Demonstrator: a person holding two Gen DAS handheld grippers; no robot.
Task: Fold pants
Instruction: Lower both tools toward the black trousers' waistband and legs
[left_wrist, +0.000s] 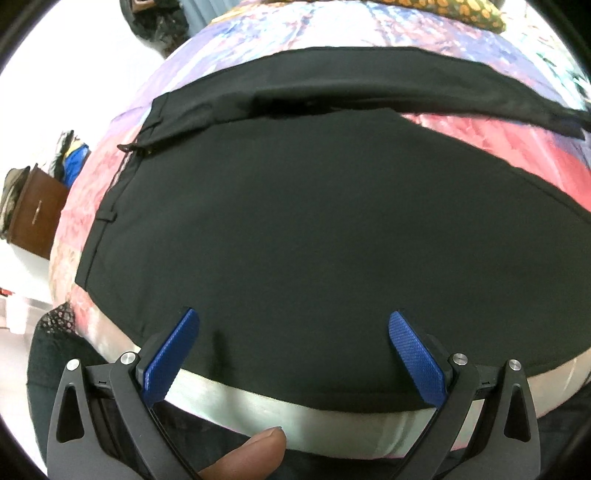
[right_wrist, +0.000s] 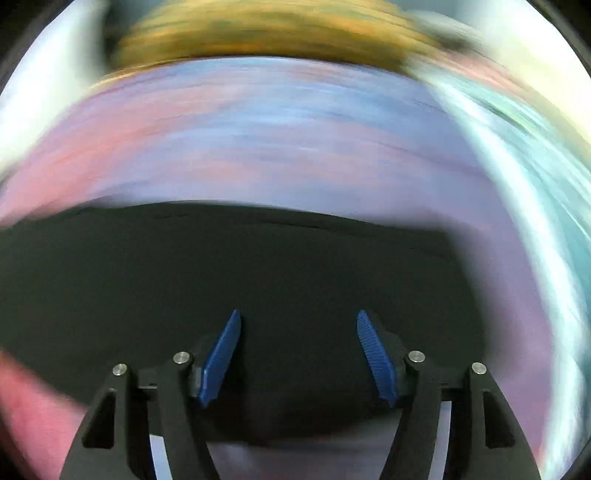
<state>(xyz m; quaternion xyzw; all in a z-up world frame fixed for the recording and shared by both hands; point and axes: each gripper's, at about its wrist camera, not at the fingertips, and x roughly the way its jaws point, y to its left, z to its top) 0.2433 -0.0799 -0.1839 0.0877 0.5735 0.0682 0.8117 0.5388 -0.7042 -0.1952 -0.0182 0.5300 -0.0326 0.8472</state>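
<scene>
Clearly, with the black pants (left_wrist: 295, 229) flat on the patterned bedspread (left_wrist: 461, 136), the left gripper (left_wrist: 293, 325) and right gripper (right_wrist: 297, 325), both wide and empty, should pinch the near edge evenly before lifting.

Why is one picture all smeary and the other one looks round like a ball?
Right wrist view: motion blur smears the bedspread into streaks, though the blue fingers stay sharp. Left wrist view: sharp, but the fisheye lens bulges the black pants and bed.
</scene>
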